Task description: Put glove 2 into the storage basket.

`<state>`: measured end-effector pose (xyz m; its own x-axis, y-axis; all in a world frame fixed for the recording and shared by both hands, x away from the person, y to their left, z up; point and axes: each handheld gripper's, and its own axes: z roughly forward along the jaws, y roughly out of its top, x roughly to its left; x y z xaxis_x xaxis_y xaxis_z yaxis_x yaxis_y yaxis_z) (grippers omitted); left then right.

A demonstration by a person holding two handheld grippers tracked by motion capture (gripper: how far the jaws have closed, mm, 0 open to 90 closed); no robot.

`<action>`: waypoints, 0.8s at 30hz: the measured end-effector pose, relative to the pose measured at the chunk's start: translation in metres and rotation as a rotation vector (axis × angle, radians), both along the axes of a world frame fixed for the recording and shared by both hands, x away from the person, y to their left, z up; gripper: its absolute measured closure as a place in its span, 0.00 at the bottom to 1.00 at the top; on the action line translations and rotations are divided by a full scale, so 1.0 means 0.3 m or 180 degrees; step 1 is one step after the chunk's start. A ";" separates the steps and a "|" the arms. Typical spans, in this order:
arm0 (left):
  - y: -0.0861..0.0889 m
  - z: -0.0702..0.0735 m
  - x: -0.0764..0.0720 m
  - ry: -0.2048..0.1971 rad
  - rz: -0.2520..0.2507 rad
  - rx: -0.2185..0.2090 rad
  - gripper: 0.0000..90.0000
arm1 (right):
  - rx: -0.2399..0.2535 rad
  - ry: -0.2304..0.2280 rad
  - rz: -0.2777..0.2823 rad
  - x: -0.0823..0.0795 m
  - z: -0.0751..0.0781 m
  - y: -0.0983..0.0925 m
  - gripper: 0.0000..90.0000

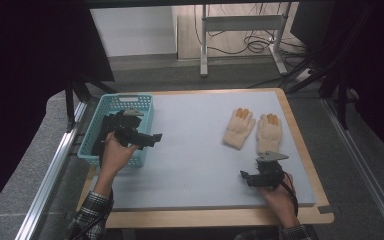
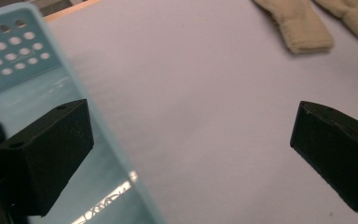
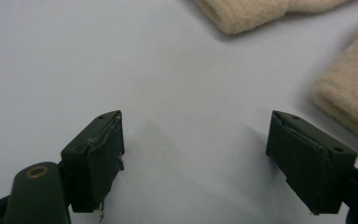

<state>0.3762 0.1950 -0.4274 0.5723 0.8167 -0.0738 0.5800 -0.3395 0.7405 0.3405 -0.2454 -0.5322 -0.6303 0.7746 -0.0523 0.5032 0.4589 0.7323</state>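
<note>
counter (image 1: 195, 165) with a grey mat on top, wood edge showing around it. teal basket (image 1: 111, 102) at the left edge of the mat, dark stuff inside, can't tell what. two cream gloves (image 1: 239, 128) (image 1: 269, 132) lie flat side by side on the right half, fingers pointing away, cuffs toward the person. left hand-held gripper (image 1: 155, 137) is over the basket's right wall, forearm angled in from bottom left, pointing right across the mat; jaws released, nothing between them. right hand-held gripper (image 1: 243, 175) is low at the near right, just short of the right glove's cuff, pointing left; jaws wide apart, released, bare mat between them.
</note>
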 end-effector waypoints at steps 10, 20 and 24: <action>-0.127 -0.041 -0.071 -0.0119 -0.0343 -0.0090 0.00 | 0.0001 0.0002 0.0000 0.000 0.000 0.000 0.21; -0.216 -0.143 -0.168 -0.0192 -0.0545 -0.0112 0.00 | 0.0001 0.0000 -0.0002 0.000 0.000 0.000 0.21; -0.229 -0.197 -0.197 -0.0183 -0.0515 -0.0104 0.00 | -0.0002 -0.0001 0.0001 0.000 0.000 0.000 0.21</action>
<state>0.3170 0.1265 -0.4867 0.7001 0.7113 -0.0621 0.4761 -0.4003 0.7830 0.3405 -0.2453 -0.5323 -0.6306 0.7743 -0.0529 0.5029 0.4595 0.7321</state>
